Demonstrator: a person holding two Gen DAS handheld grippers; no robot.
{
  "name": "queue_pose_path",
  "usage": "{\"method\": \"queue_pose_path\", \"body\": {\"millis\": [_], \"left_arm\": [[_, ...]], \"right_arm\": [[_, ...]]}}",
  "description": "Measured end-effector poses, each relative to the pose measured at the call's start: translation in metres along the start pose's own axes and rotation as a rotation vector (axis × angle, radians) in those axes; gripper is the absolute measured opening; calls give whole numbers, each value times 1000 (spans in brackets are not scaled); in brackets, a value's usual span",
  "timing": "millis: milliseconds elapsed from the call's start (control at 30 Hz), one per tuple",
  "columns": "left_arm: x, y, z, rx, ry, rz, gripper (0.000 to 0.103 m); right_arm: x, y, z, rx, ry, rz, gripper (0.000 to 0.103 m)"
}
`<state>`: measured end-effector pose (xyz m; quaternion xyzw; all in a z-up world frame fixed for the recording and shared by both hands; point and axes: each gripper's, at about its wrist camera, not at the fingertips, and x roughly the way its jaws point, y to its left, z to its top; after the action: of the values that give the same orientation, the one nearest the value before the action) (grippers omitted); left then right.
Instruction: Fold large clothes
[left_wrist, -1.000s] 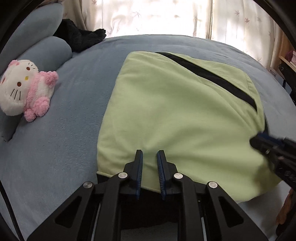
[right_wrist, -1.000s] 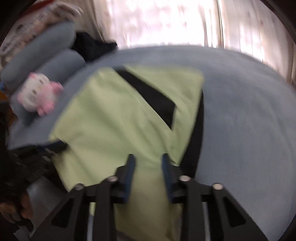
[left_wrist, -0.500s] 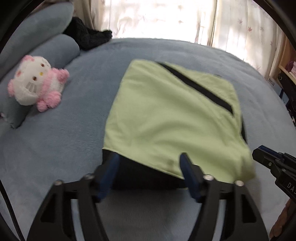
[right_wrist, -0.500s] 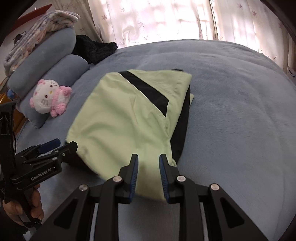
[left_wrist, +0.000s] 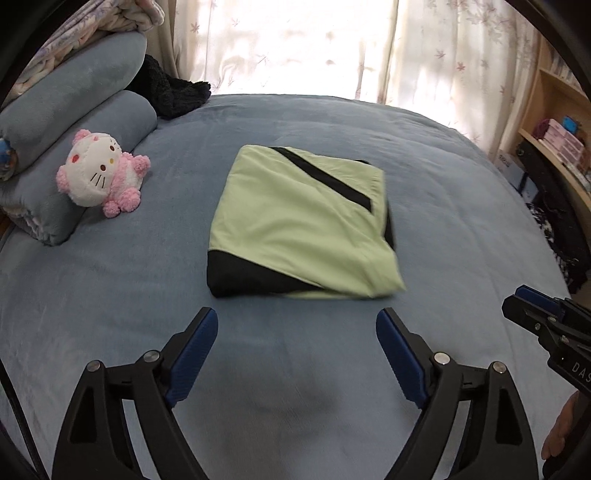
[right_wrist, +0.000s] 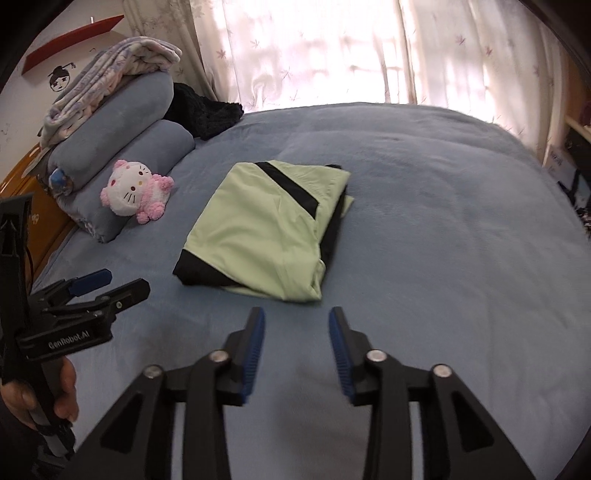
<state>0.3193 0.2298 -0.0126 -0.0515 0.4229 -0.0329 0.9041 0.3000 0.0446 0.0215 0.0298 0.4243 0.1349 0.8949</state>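
Garment: the garment (left_wrist: 299, 221), light green with black panels, is lying folded into a compact packet in the middle of the bed (left_wrist: 461, 206), untouched by either tool.
Left gripper: the left gripper (left_wrist: 295, 354) is being held above bare bedding with its jaws spread wide and opening; nothing is being held between them.
Right gripper: the right gripper (right_wrist: 297, 350) is being held likewise, jaws about half apart and opening, nothing between them.
Key relation: the packet is lying ahead of and below both pairs of jaws, apart from the tips. Its long axis is running away from the cameras toward the curtain (left_wrist: 295, 44). Its near black corner is sitting closer to the left gripper; the loose green corner is facing the right gripper.
Judgement: the fold is looking nearly finished; only the bulging near right corner may be needing a tuck.
Writing: "GenRobot.AI" is being shown on the left tool in the right view; "DAS" is partly readable on the right tool in the left view.
Nearby: a plush cat (right_wrist: 135, 192) is lying against the pillows (right_wrist: 122, 136), well apart from the garment.
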Motion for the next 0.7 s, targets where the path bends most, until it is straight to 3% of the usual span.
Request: {"method": "queue_pose_path", "body": {"millis": [100, 167, 367, 500, 700], "left_arm": [[-30, -13, -18, 12, -25, -29, 100], [-49, -23, -31, 16, -46, -44, 102], [-90, -57, -74, 37, -62, -42, 102], [-115, -75, -115, 0, -53, -47, 102], [-145, -99, -173, -24, -46, 57, 102]], "right_arm": [[-34, -7, -22, 12, -11, 0, 61], [-49, -11, -34, 23, -18, 4, 66], [-86, -24, -86, 45, 11, -45, 66], [-108, -33, -128, 70, 23, -91, 66], [-144, -46, -181, 151, 27, -92, 67]]}}
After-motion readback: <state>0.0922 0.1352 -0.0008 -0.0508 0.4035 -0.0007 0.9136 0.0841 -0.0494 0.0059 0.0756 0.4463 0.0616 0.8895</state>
